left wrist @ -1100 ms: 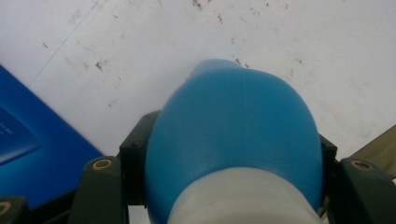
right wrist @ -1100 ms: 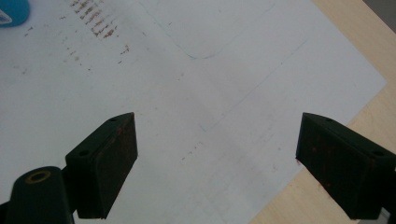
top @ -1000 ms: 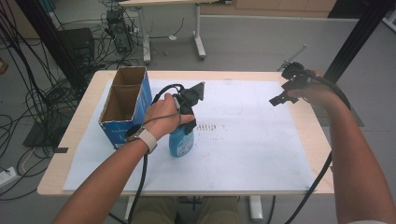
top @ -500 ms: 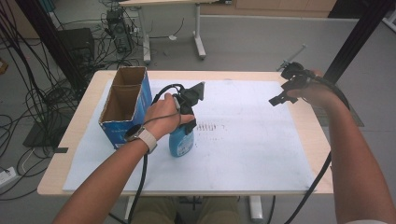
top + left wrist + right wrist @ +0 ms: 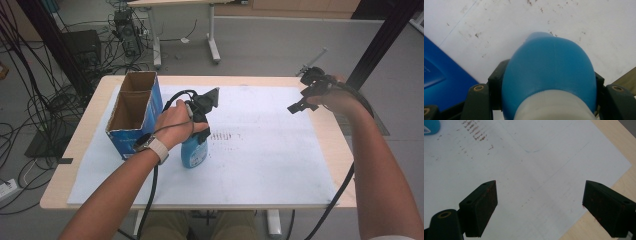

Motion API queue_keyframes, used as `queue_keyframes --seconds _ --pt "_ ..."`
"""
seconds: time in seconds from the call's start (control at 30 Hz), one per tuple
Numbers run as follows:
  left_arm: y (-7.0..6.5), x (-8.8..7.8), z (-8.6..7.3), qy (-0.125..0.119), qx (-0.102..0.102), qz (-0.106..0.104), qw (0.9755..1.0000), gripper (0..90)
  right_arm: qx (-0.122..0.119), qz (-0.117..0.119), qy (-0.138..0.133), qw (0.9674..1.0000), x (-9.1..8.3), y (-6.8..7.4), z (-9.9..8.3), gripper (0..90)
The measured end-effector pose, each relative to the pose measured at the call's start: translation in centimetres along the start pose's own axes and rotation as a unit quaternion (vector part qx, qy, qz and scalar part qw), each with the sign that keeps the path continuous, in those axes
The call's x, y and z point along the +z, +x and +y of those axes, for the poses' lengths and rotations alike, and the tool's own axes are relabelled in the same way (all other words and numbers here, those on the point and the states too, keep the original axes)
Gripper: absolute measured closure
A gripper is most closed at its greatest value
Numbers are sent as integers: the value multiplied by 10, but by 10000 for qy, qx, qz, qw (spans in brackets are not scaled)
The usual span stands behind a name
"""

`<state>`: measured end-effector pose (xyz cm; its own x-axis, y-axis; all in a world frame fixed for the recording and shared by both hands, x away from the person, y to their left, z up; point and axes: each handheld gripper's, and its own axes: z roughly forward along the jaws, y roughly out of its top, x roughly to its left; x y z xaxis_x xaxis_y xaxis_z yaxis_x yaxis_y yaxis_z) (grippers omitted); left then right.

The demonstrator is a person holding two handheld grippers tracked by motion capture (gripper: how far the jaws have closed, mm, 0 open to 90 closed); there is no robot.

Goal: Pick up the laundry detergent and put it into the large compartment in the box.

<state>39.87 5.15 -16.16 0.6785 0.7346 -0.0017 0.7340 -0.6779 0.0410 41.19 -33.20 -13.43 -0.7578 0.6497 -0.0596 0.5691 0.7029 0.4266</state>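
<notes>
left gripper view: left tongs [image 5: 549, 100] clamp blue bottle [image 5: 549, 72], right tongs [image 5: 539, 207] agape

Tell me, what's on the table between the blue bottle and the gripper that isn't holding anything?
Just the white mat with small brown marks. In the high view nothing stands between the blue bottle and the right gripper.

On my screens I count one blue spray bottle [image 5: 194, 150], one blue cardboard box [image 5: 135, 117] with two open compartments, one white sheet [image 5: 265, 155] covering one wooden table [image 5: 90, 130], and two grippers, the left gripper [image 5: 200, 112] and the right gripper [image 5: 307, 95].
</notes>
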Motion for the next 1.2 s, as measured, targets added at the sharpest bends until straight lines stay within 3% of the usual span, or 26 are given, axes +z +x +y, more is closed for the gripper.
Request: queue_keyframes --seconds 0.33,0.43,0.63,0.9,1.2 --pt "-1 -1 -2 -39 47 1 10000 384 13 -14 -35 10000 -3 0 -1 128" --pt "4 -5 -4 -77 -11 -122 9999 383 17 -37 -72 10000 -5 1 -2 128" --pt "1 -15 -5 -90 -46 -101 9999 383 36 -57 -65 10000 -6 2 -3 128" --pt "5 -30 -15 -134 -379 -77 9992 382 41 -73 -99 9999 -8 5 -5 128" --pt "8 -46 -23 -196 -598 -64 9980 382 -34 -71 -106 9999 -9 9 0 128"
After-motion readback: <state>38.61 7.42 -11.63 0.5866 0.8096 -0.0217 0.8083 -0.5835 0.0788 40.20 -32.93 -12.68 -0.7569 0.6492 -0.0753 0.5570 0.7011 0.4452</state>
